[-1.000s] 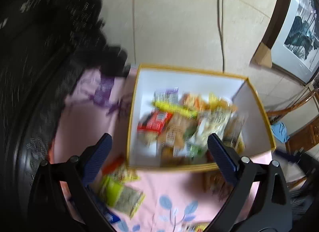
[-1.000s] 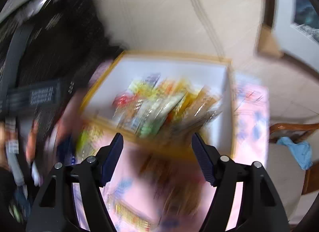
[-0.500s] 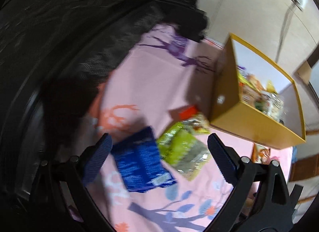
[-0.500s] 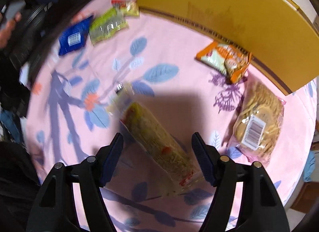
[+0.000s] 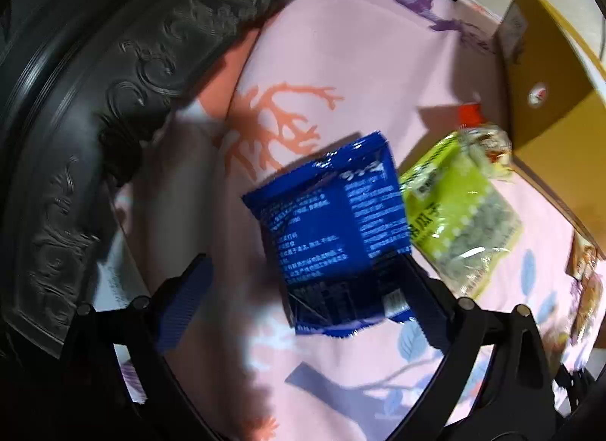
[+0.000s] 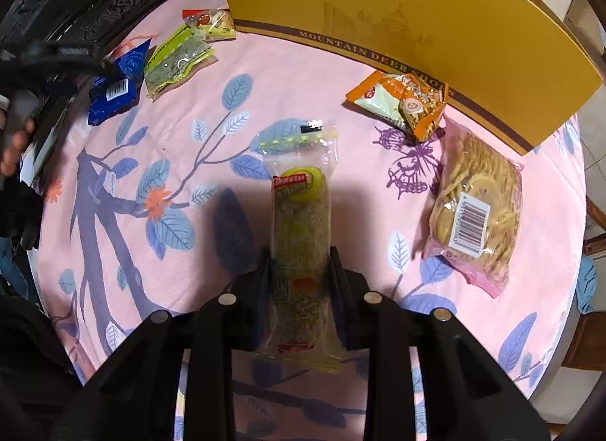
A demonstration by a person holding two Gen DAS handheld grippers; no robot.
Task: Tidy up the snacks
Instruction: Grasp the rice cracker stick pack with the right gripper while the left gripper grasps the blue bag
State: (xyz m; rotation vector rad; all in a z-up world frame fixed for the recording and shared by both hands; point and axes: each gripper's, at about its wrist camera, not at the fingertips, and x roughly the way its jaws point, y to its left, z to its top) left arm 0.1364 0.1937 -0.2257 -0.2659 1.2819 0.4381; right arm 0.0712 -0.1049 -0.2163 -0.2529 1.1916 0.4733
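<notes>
A long clear packet of a grain snack bar [image 6: 301, 206] lies on the pink leaf-print tablecloth [image 6: 189, 107]. My right gripper [image 6: 301, 263] is closing on its near half, and both pads press its sides. My left gripper [image 5: 301, 263] is open just above a blue snack packet [image 5: 333, 221]; its right finger overlaps the packet's lower right corner. A green packet [image 5: 458, 210] lies against the blue one, with a small red-topped packet [image 5: 488, 138] behind it. The yellow box [image 6: 416, 24] stands at the far side of the table.
An orange packet [image 6: 401, 103] and a clear bag of noodle-like snack [image 6: 477, 206] lie by the box's front wall. A carved dark wooden rim [image 5: 75, 138] borders the table on the left. A hand [image 6: 13, 145] shows at the left edge.
The left gripper came down from over the box to the blue packet. The right gripper dropped onto the long packet and its jaws closed from wide apart onto it.
</notes>
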